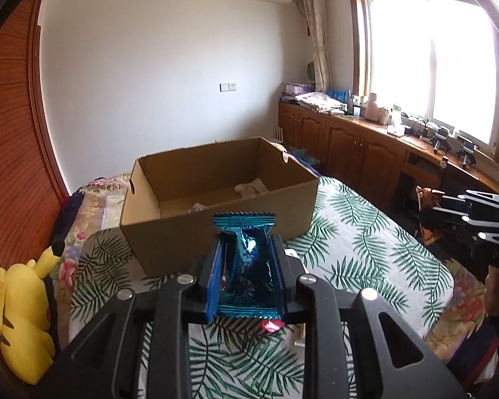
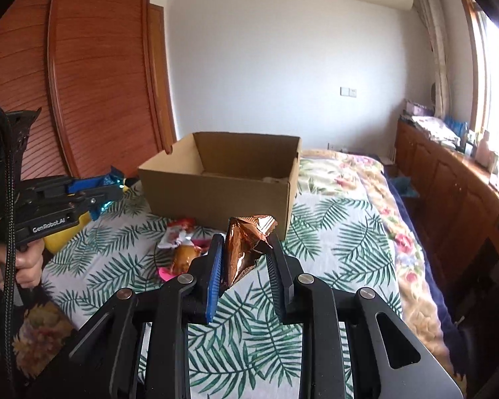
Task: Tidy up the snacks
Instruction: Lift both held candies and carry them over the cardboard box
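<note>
Blue foil fills the centre of your left wrist view: the left claw (image 1: pixel 246 266) is clamped on a blue snack packet (image 1: pixel 244 259), its pads pressed against both long sides so the packet stands on end with its crimped top showing above them; you carry it raised off the bed, presumably so it can clear the near wall of the cardboard box (image 1: pixel 216 206) that sits just beyond it in mid-frame. Your right claw (image 2: pixel 246 262) is closed on a copper foil packet (image 2: pixel 246 249) in the lower centre of the right wrist view; the blue pad on the left presses flat on it, and the crumpled foil leans across to the black finger on the right, so the grip looks lighter on that side. Both claws point at the open box, whose floor already holds a pale wrapped item or two; more snacks (image 2: pixel 183 249) lie loose on the leaf-print bedspread (image 2: pixel 332 266), left of the copper packet and in front of the box.
</note>
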